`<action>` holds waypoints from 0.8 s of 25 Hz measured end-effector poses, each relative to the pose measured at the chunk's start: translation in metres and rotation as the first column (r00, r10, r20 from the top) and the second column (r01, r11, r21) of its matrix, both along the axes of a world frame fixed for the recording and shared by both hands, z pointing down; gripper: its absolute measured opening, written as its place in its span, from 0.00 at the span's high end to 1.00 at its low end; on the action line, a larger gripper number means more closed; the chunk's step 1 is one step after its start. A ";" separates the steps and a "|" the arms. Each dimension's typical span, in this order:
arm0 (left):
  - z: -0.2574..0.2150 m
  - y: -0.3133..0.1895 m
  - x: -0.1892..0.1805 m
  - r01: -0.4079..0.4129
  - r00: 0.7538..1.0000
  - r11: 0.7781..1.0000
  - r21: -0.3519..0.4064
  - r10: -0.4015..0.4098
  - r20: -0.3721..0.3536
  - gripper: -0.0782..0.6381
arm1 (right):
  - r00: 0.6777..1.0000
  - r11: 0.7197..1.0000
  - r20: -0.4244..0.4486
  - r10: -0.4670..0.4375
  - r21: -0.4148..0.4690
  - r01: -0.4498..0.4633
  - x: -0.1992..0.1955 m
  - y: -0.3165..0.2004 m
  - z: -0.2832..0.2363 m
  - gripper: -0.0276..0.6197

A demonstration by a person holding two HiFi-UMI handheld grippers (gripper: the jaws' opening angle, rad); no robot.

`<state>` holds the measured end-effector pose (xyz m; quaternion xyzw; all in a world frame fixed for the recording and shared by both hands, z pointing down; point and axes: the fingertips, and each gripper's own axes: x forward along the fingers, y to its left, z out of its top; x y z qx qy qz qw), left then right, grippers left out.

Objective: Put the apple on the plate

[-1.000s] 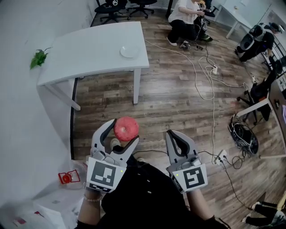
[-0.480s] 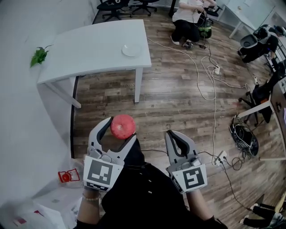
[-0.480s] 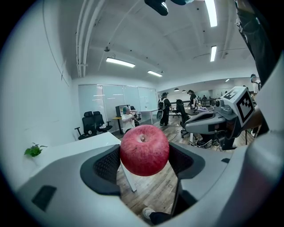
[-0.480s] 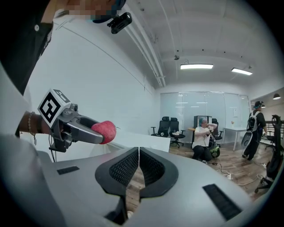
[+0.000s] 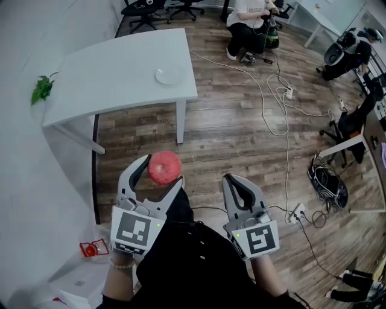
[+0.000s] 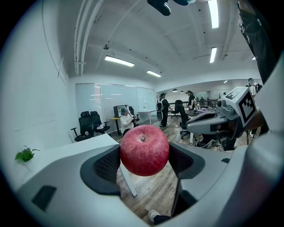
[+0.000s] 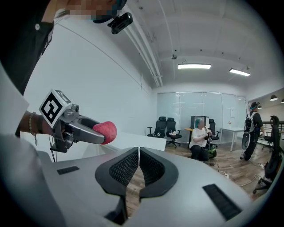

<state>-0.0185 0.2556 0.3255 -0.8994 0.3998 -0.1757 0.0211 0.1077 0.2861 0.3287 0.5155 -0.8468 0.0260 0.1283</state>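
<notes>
A red apple [image 5: 164, 167] is clamped between the jaws of my left gripper [image 5: 159, 175], held in the air over the wooden floor; in the left gripper view the apple [image 6: 144, 150] fills the gap between the pads, stem facing the camera. A small white plate [image 5: 169, 75] lies near the right end of the white table [image 5: 108, 78], well ahead of both grippers. My right gripper [image 5: 236, 186] is shut with nothing in it, beside the left one. In the right gripper view its pads [image 7: 128, 166] meet, and the apple [image 7: 105, 132] shows at left.
A green plant sprig [image 5: 41, 89] lies at the table's left edge. Cables [image 5: 283, 114] and a power strip [image 5: 297, 211] trail over the floor at right. A person [image 5: 250, 24] crouches beyond the table, with office chairs [image 5: 148, 7] behind. A red item [image 5: 91, 248] sits low left.
The view has shifted slightly, so the table and plate sit a little further left and lower in frame. The left gripper has lifted the apple a little. The right gripper is unchanged.
</notes>
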 end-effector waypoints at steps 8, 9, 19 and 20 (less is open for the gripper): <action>-0.009 -0.067 0.003 -0.026 1.000 1.000 0.013 0.026 0.001 0.40 | 1.000 1.000 -0.010 0.007 0.020 -0.007 -0.002 -0.064 -0.012 0.89; -0.010 -0.077 0.003 -0.025 1.000 1.000 0.013 0.025 0.000 0.40 | 1.000 1.000 -0.018 0.005 0.015 -0.005 -0.002 -0.072 -0.011 0.89; -0.015 -0.173 -0.004 -0.035 0.999 0.999 0.012 0.035 -0.003 0.40 | 0.999 1.000 -0.030 0.020 0.011 -0.020 -0.010 -0.165 -0.020 0.89; -0.015 -0.182 -0.004 -0.037 0.999 0.999 0.012 0.037 -0.002 0.40 | 0.999 1.000 -0.028 0.023 0.012 -0.023 -0.011 -0.174 -0.021 0.89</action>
